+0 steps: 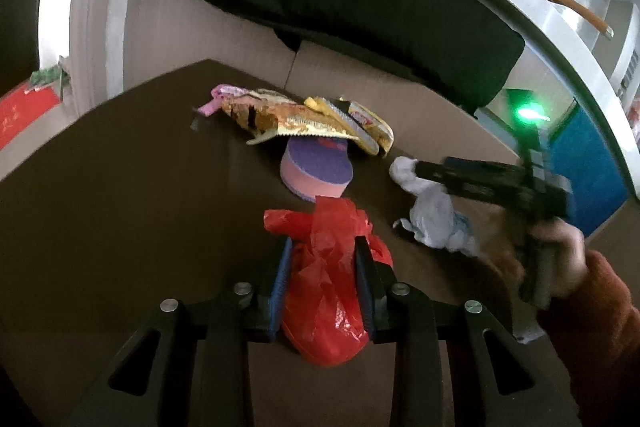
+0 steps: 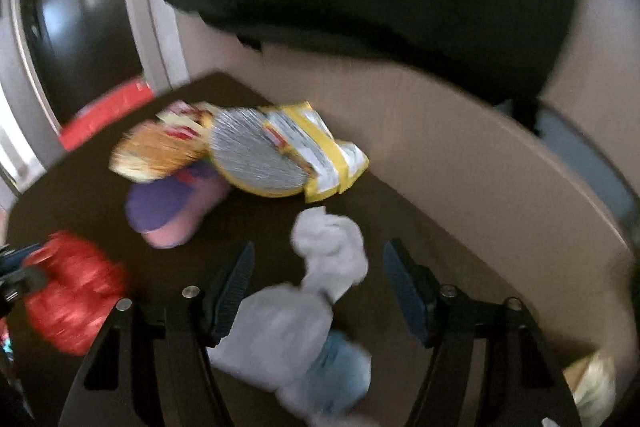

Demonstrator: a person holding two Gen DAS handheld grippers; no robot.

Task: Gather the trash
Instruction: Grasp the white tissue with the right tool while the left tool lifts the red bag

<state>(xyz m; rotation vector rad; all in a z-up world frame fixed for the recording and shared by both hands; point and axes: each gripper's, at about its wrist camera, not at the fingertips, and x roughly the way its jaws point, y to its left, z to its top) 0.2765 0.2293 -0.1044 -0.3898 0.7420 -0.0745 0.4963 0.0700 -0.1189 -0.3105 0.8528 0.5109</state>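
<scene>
Left gripper (image 1: 322,247) clamps red bag (image 1: 326,291) mid-table

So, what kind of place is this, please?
Probably a room in a home, though that is uncertain. A dark brown table stands beside a white door frame, with red paper decoration at the left. Cardboard sheets lean behind the table.

No legible text anywhere.
</scene>
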